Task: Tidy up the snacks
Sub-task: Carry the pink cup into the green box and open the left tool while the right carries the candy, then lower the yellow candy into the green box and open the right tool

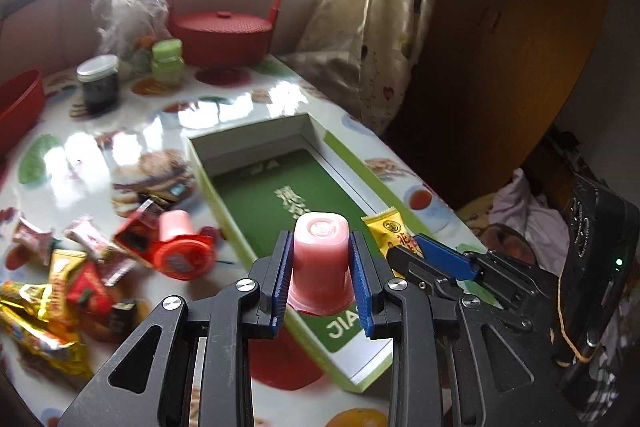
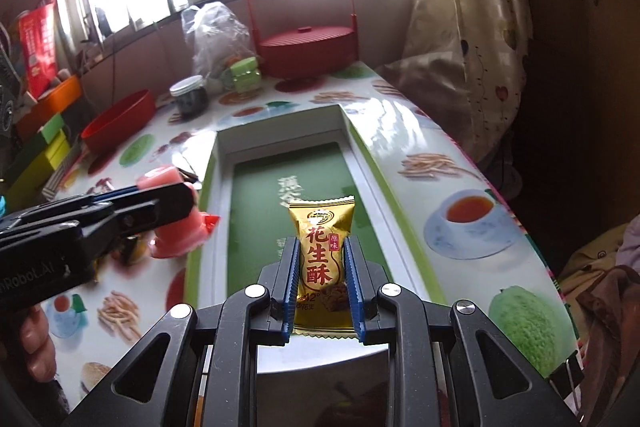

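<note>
My left gripper (image 1: 320, 259) is shut on a pink jelly cup (image 1: 320, 263), held upside down over the near end of the green box (image 1: 256, 203). My right gripper (image 2: 322, 267) is shut on a gold peanut candy packet (image 2: 322, 251), held over the same green box (image 2: 260, 195). The right gripper with the gold packet (image 1: 390, 231) shows at the right of the left wrist view. The left gripper with the jelly cup (image 2: 176, 227) shows at the left of the right wrist view, beside the box's left wall. A second jelly cup (image 1: 180, 247) lies among loose snack packets (image 1: 60, 287) on the table.
A red lidded basket (image 1: 222, 35), a dark jar (image 1: 98, 85), a green-lidded jar (image 1: 168, 61) and a plastic bag (image 1: 124, 7) stand at the table's far end. A red bowl (image 2: 120, 121) sits at the left. A curtain (image 2: 460, 27) hangs at the right.
</note>
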